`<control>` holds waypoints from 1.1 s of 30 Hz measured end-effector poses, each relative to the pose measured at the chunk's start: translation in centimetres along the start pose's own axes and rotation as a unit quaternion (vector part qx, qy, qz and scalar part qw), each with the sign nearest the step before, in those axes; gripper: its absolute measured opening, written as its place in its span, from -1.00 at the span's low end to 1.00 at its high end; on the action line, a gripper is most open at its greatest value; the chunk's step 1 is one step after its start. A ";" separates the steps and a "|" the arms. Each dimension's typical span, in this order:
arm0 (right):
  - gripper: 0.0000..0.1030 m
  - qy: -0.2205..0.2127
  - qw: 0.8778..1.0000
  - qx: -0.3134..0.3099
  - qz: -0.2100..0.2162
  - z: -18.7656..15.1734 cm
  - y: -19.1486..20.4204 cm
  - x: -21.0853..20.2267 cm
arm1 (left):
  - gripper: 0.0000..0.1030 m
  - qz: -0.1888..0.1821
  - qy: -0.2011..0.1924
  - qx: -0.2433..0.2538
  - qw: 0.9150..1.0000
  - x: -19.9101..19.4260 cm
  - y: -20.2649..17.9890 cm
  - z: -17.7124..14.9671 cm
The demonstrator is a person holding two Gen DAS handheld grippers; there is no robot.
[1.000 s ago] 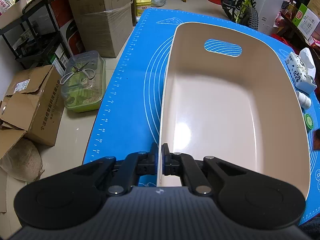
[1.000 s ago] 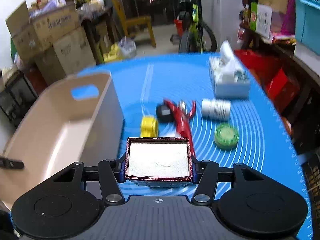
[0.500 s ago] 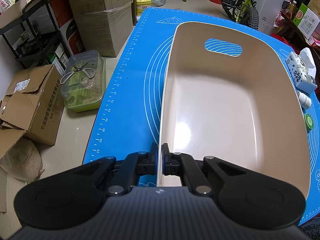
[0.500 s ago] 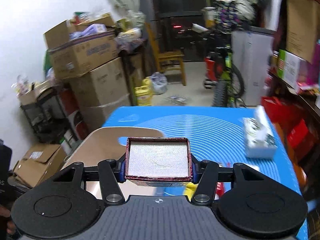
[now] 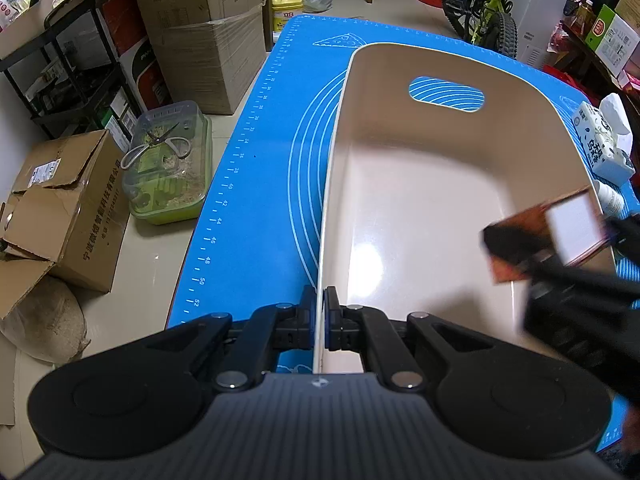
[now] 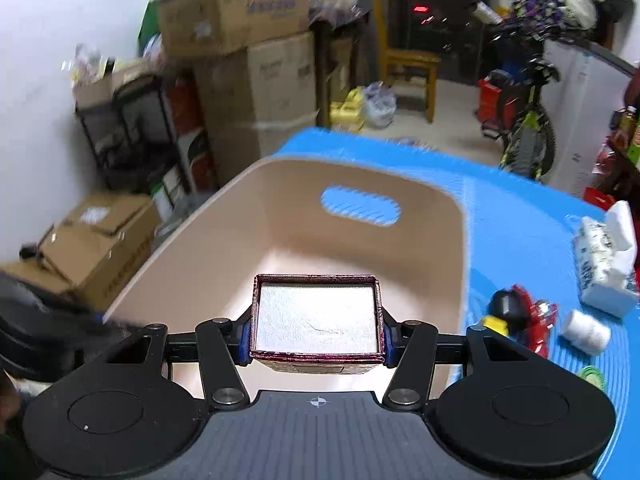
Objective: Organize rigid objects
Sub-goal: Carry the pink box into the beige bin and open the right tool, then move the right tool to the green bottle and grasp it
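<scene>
Small red box [image 6: 316, 322], silver-topped: we hold it clamped in our right gripper [image 6: 317, 330], over the empty beige bin [image 6: 240, 240], seemingly for dropping in. Our left gripper [image 5: 319, 318] pinches the bin's near wall, likely steadying it on the table [image 5: 260, 200].

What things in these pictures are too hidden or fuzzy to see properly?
- Left wrist view: the right hand-held gripper and its small box are motion-blurred.
- Right wrist view: the box hides part of the bin floor.
- Right wrist view: the green lid is partly hidden behind the gripper body.
</scene>
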State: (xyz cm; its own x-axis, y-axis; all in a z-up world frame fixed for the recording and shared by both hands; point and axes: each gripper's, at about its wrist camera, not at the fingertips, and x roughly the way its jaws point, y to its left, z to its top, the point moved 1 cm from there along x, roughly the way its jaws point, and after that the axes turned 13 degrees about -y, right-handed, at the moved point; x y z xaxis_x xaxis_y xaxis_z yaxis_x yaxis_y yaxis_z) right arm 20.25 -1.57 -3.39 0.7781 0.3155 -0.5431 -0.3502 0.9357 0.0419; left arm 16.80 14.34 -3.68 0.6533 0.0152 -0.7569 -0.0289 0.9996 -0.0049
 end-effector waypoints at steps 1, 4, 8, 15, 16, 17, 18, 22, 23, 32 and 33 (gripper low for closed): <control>0.15 0.009 1.000 -0.004 0.001 -0.5 0.3 0.4 | -0.89 0.000 0.000 0.001 1.000 0.0 0.0 0.0; 0.15 0.028 1.000 -0.011 0.005 -1.4 0.7 1.2 | -0.89 0.000 0.000 0.000 1.000 0.0 0.0 0.0; 0.16 0.039 0.999 -0.007 0.005 -1.7 0.7 1.2 | -0.89 0.000 0.000 0.001 1.000 0.0 0.0 0.0; 0.39 0.005 1.000 -0.004 0.013 -0.1 -0.6 -1.6 | -0.89 0.001 0.001 0.003 1.000 0.0 -0.1 0.1; 0.44 -0.002 1.000 -0.003 0.012 0.2 -1.0 -2.2 | -0.89 0.001 0.001 0.002 1.000 0.1 -0.1 0.1; 0.46 -0.007 1.000 -0.001 0.011 0.5 -1.3 -2.7 | -0.89 0.001 0.001 0.002 1.000 0.1 -0.1 0.1; 0.49 -0.013 1.000 0.003 0.008 0.8 -1.8 -3.3 | -0.89 0.001 0.001 0.001 1.000 0.1 -0.2 0.1; 0.50 -0.030 0.999 0.014 -0.007 1.9 -4.2 -5.2 | -0.88 0.003 0.001 0.003 1.000 0.0 -0.3 0.1; 0.52 -0.032 0.999 0.014 -0.013 2.0 -4.9 -5.8 | -0.88 0.003 0.002 0.002 1.000 0.0 -0.3 0.1; 0.64 -0.036 0.994 0.041 -0.091 0.8 -12.6 -9.1 | -0.88 0.003 0.002 0.001 1.000 0.1 -0.3 0.1; 0.65 -0.034 0.993 0.044 -0.101 0.5 -13.4 -9.3 | -0.88 0.004 0.002 0.001 1.000 0.1 -0.3 0.1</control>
State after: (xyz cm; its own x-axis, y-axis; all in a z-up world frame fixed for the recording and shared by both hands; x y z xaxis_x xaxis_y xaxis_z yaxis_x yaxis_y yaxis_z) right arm 18.04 -16.98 1.53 0.8620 0.1279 -0.4904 -0.1398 0.9901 0.0125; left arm 16.94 14.03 -3.63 0.6498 0.0224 -0.7598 -0.0315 0.9995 0.0025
